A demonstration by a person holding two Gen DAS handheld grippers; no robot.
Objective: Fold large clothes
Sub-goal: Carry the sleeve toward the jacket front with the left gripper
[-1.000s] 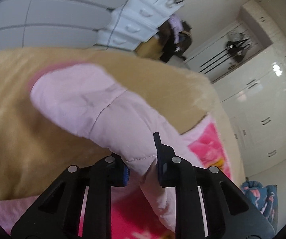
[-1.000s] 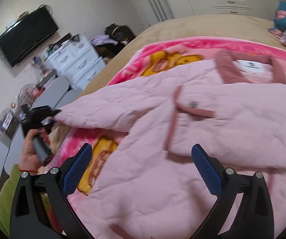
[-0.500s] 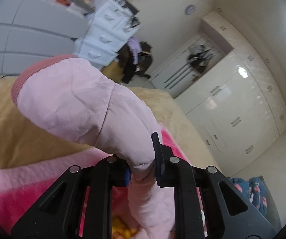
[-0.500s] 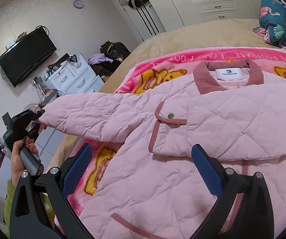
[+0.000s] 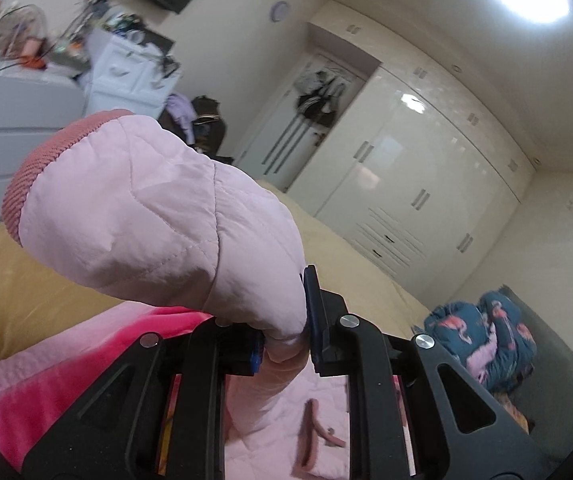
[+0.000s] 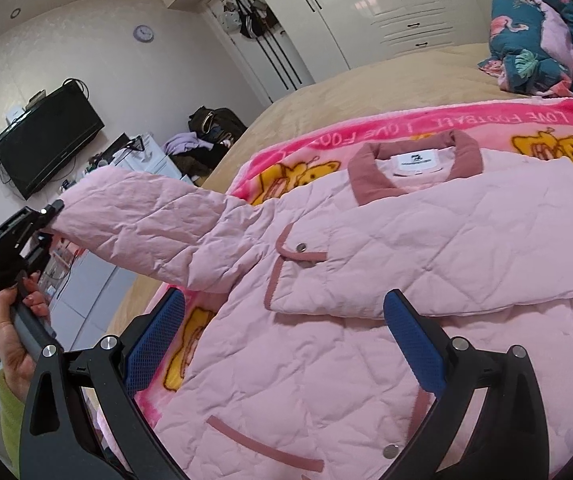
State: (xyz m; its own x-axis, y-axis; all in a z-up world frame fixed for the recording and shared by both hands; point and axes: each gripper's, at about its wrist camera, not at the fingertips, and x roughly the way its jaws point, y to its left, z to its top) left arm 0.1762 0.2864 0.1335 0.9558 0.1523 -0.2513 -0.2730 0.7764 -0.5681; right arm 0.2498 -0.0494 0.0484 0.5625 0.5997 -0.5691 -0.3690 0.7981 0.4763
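A pale pink quilted jacket [image 6: 366, 280] with a darker pink collar lies face up on a pink cartoon blanket [image 6: 438, 124] on the bed. Its right sleeve is folded across the chest. My left gripper [image 5: 284, 336] is shut on the other sleeve [image 5: 158, 216] near the cuff and holds it lifted off the bed; it also shows in the right wrist view [image 6: 40, 224], out to the left. My right gripper [image 6: 286, 344] is open and empty, hovering above the jacket's lower front.
A teal flamingo-print quilt [image 6: 542, 32] is bundled at the far right of the bed. White wardrobes [image 5: 414, 168] line the far wall. A TV [image 6: 46, 140], white drawers [image 5: 126, 76] and a clothes pile [image 6: 202, 140] stand left of the bed.
My left gripper has lifted the sleeve up off the bed and swung it higher. The right gripper has risen and pulled back a little, staying open.
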